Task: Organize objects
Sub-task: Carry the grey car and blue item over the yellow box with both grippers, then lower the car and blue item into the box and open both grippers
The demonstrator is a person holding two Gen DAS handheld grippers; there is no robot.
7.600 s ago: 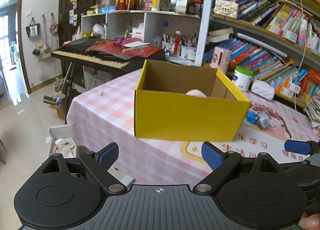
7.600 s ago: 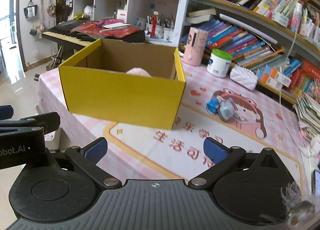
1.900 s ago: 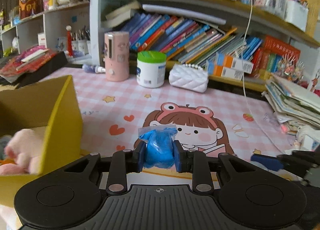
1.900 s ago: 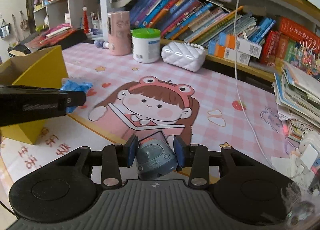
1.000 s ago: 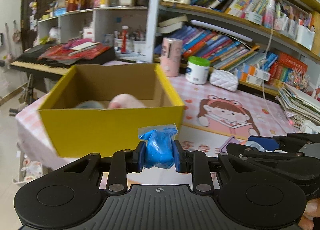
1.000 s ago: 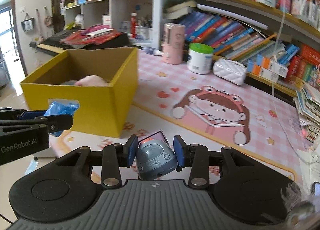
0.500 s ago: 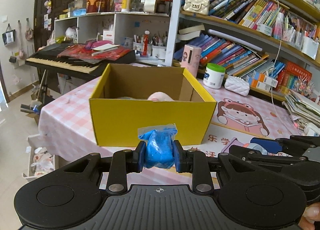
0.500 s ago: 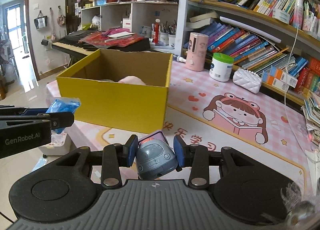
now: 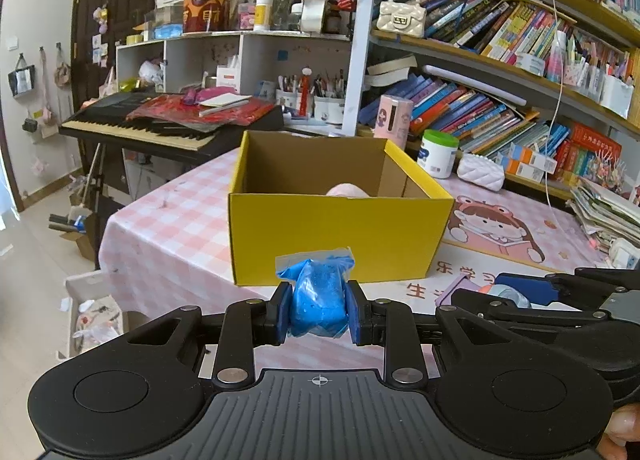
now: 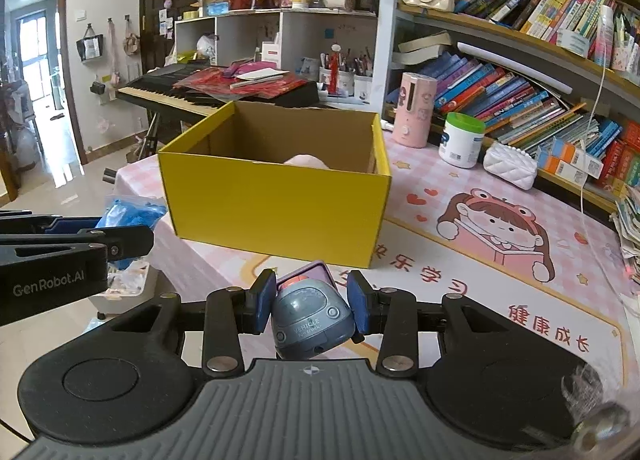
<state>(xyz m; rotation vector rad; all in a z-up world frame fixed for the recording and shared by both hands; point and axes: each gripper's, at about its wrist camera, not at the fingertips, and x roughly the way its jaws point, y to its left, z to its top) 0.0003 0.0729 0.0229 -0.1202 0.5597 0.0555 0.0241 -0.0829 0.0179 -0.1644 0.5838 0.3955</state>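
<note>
An open yellow cardboard box (image 9: 336,238) (image 10: 276,208) stands on the pink checked table, with a pink soft thing (image 9: 347,191) (image 10: 306,161) showing inside. My left gripper (image 9: 318,310) is shut on a small blue plastic bag (image 9: 316,300), held in the air short of the box's near wall. My right gripper (image 10: 312,306) is shut on a grey toy vehicle (image 10: 312,320), also short of the box. In the right wrist view the left gripper's fingers (image 10: 76,240) with the blue bag (image 10: 130,216) reach in from the left.
A pink cartoon mat (image 10: 496,244) covers the table to the right of the box. A pink cylinder (image 10: 412,116), a green-lidded white jar (image 10: 460,140) and a white quilted purse (image 10: 510,166) line the bookshelf side. A keyboard piano (image 9: 160,128) stands behind; a bin (image 9: 94,312) sits on the floor at left.
Both grippers have drawn back from the box, which now looks smaller and farther ahead. Their grips on the blue bag and the toy vehicle are unchanged.
</note>
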